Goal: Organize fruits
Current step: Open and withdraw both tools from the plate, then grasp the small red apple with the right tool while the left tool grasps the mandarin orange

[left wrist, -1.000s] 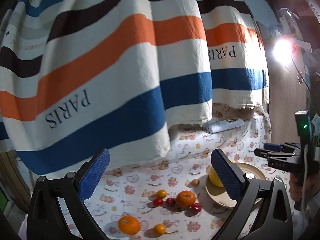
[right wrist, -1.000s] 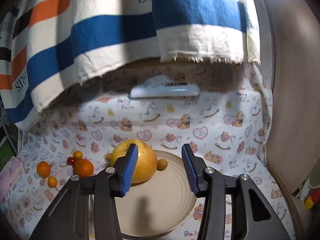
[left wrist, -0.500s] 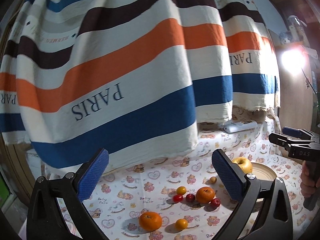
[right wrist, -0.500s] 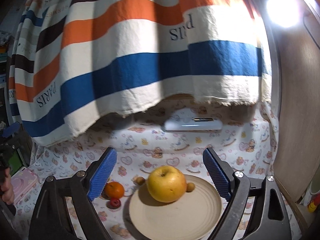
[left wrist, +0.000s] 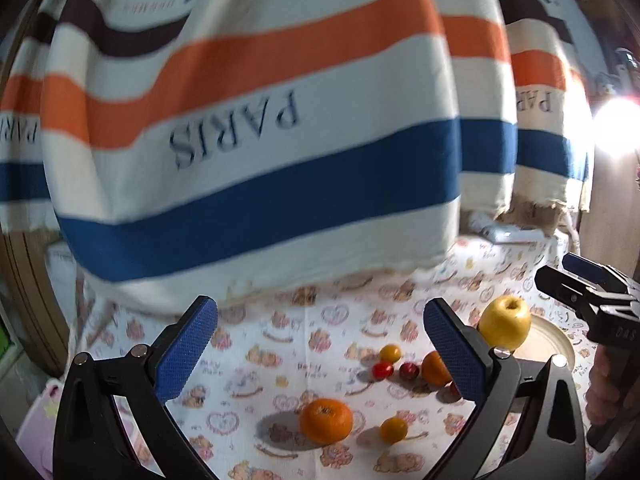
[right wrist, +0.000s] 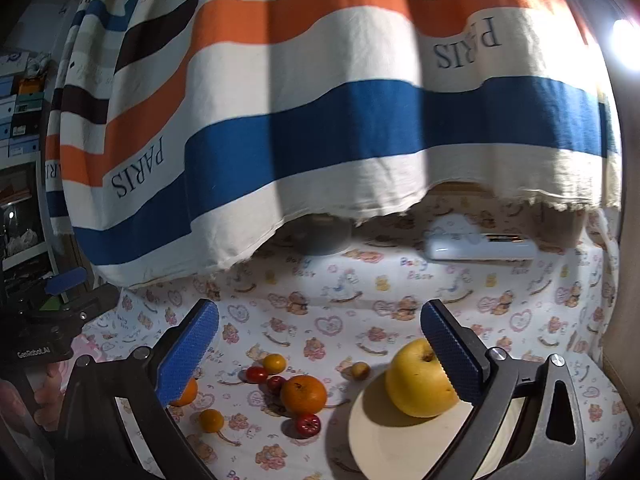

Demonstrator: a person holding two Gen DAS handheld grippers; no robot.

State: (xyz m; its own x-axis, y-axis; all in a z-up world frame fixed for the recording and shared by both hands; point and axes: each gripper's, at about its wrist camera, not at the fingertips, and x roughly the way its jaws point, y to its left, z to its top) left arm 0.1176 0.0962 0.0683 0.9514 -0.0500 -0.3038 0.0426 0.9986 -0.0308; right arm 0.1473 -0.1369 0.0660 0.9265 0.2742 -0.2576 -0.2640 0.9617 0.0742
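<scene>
Apple: round, smooth yellow apple (right wrist: 420, 384) on the near-left part of a shallow beige ceramic plate (right wrist: 380, 436), stem dimple tilted up and to the right; no long axis.
Loose fruit: dimpled orange mandarins (right wrist: 303, 395), glossy red cherry tomatoes (right wrist: 308, 425) and small yellow ones (right wrist: 211, 420), scattered left of the plate.
Surface: soft white cloth printed with pink bears and hearts (right wrist: 352, 280).
Room: striped cream, orange and blue towel marked PARIS (right wrist: 320, 128) hanging behind; bright lamp at right.
Right gripper (right wrist: 320, 348): blue ribbed pads spread wide, just been opening, empty.
Left gripper (left wrist: 320, 344): spread wide, empty, above the loose fruit.
</scene>
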